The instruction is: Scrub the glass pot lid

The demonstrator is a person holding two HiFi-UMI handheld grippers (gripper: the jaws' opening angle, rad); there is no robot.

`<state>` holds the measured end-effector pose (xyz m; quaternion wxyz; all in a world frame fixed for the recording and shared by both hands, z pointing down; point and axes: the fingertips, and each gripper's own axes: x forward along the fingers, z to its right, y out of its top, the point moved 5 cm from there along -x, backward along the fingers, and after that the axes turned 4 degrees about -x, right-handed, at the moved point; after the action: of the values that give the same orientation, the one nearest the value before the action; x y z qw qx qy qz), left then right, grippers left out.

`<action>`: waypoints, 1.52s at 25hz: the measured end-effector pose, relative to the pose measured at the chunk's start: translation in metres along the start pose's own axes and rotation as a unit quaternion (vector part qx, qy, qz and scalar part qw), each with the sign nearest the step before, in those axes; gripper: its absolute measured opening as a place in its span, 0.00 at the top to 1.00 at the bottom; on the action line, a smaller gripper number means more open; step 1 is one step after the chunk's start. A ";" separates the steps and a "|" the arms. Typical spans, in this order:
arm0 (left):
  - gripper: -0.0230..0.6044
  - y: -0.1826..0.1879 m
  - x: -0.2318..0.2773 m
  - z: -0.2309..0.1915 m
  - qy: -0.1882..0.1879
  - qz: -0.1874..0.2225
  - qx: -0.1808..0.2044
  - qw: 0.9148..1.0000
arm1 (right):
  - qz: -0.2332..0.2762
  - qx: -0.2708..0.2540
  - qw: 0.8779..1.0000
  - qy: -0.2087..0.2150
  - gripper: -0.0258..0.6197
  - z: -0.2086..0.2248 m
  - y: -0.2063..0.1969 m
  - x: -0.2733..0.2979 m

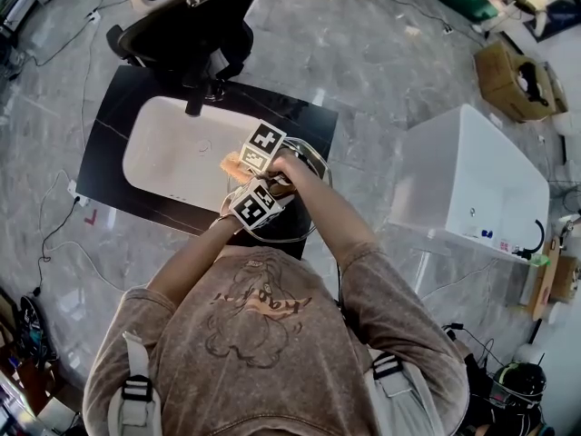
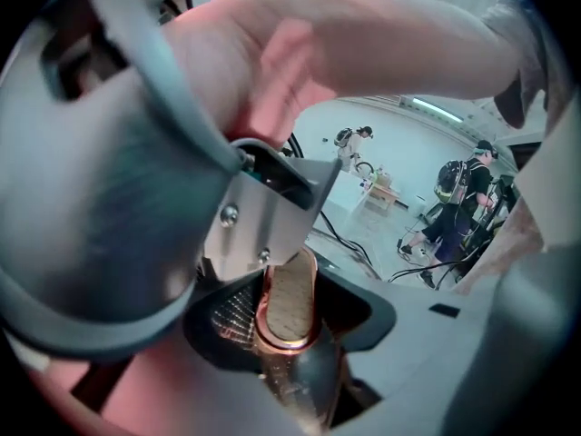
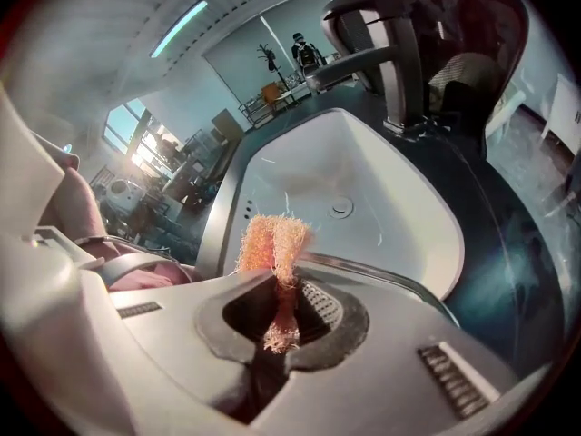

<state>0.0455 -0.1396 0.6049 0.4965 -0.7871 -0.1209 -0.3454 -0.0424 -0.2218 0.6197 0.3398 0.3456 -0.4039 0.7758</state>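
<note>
The glass pot lid point(image 3: 386, 277) hangs over the near edge of the basin, between the two grippers. Its metal rim curves just past the right gripper's point(image 3: 283, 303) jaw tips. The left gripper point(image 2: 292, 321) holds it by its knob point(image 2: 292, 300), an oval piece with a copper-coloured band and a pale, cork-like top. That gripper's jaws are partly apart and closed firmly on the knob's sides.

The right gripper's jaws are drawn in tight on an orange scrub pad point(image 3: 273, 242). The pad is folded double, and its fuzzy end sticks out beyond the tips, just above the lid's rim. The right gripper sits directly ahead of the left one, so its metal bracket point(image 2: 259, 216) and the hand point(image 2: 363, 44) holding it fill most of the left gripper view.

Beyond the right gripper lies the white sink point(image 3: 399, 184), with its drain point(image 3: 341, 207) further in and the dark faucet point(image 3: 386, 71) at the far side. The sink is set in a black counter point(image 1: 109, 130).

Each gripper's cube point(image 1: 264, 145) bears black-and-white square markers rather than words. The shirt point(image 1: 263, 334) has a printed drawing with lettering too warped to read. A white cabinet point(image 1: 472, 166) stands well off to the right gripper's side.
</note>
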 end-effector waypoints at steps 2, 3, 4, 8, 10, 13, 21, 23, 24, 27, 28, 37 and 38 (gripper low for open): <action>0.66 -0.001 0.001 -0.001 0.003 0.001 0.001 1.000 | 0.004 0.013 1.000 0.010 0.90 -0.001 0.000 0.000; 0.66 -0.002 0.002 -0.001 0.004 0.002 0.002 1.000 | 0.002 0.016 1.000 0.015 0.90 -0.002 -0.001 0.000; 0.66 -0.002 0.002 0.000 0.005 0.004 0.002 1.000 | -0.002 0.016 1.000 0.021 0.90 -0.003 -0.001 0.001; 0.66 -0.001 0.001 0.001 0.012 0.007 0.008 1.000 | -0.013 0.016 0.999 0.036 0.90 -0.007 -0.001 0.003; 0.66 0.000 -0.001 0.000 0.015 0.004 0.010 1.000 | -0.013 0.017 0.999 0.036 0.90 -0.006 -0.001 0.002; 0.66 0.003 -0.002 -0.001 0.023 0.011 0.012 1.000 | -0.010 0.016 0.999 0.033 0.90 -0.006 0.000 0.002; 0.66 0.001 -0.001 0.001 0.027 0.011 0.015 0.999 | -0.003 0.016 0.999 0.027 0.90 -0.007 -0.001 0.000; 0.66 0.002 -0.001 0.001 0.030 0.013 0.015 0.999 | 0.001 0.017 1.000 0.026 0.90 -0.007 -0.001 0.000; 0.66 0.001 -0.001 0.001 0.030 0.012 0.015 0.999 | 0.004 0.017 1.000 0.025 0.90 -0.007 -0.001 -0.001; 0.66 -0.001 0.001 0.002 0.032 0.010 0.018 0.999 | 0.021 0.021 0.999 0.021 0.90 -0.006 -0.001 -0.004; 0.66 -0.001 0.002 0.002 0.034 0.012 0.022 0.999 | 0.027 0.021 0.999 0.018 0.90 -0.006 -0.001 -0.007; 0.65 0.027 -0.017 0.009 0.044 0.063 0.056 0.995 | 0.119 0.072 0.990 -0.036 0.90 0.019 -0.014 -0.049; 0.66 0.032 -0.019 0.011 0.042 0.070 0.058 0.995 | 0.135 0.081 0.987 -0.041 0.90 0.021 -0.015 -0.056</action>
<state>0.0530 -0.1421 0.5671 0.5692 -0.7482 -0.0644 -0.3347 0.0051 -0.2466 0.5895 0.1863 0.3457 -0.3957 0.8302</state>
